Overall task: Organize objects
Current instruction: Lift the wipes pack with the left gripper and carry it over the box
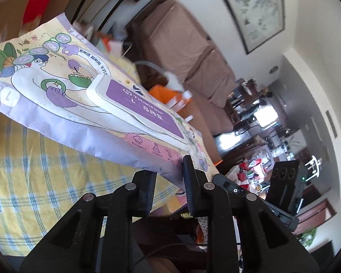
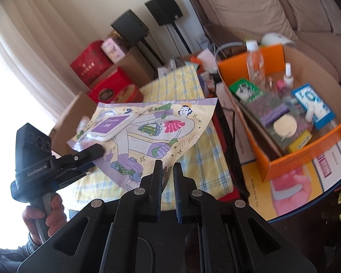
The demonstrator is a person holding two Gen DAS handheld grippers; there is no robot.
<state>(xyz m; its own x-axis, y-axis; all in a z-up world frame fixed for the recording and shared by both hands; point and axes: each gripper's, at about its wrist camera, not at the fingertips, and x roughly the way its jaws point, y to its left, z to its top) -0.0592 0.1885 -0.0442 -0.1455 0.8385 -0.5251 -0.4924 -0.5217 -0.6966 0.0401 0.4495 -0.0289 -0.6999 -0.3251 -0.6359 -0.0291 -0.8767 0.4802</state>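
Observation:
A flat glove packet (image 1: 56,95) with purple and yellow drawings and a white flip lid (image 1: 136,107) hangs lifted above the yellow checked tablecloth (image 1: 45,170). My left gripper (image 1: 167,167) is shut on its near edge. In the right wrist view the same packet (image 2: 166,125) stretches between both grippers. The left gripper (image 2: 97,151), held by a hand (image 2: 45,211), clamps the packet's left edge. The right gripper (image 2: 167,165) is shut on the packet's bottom corner.
An orange cardboard box (image 2: 284,161) at the right holds a clear bottle (image 2: 254,61), small boxes and other items. Red tins (image 2: 116,91), speakers on stands (image 2: 129,27) and a brown sofa (image 2: 250,6) stand behind the table. Black cables (image 2: 231,141) run beside the cloth.

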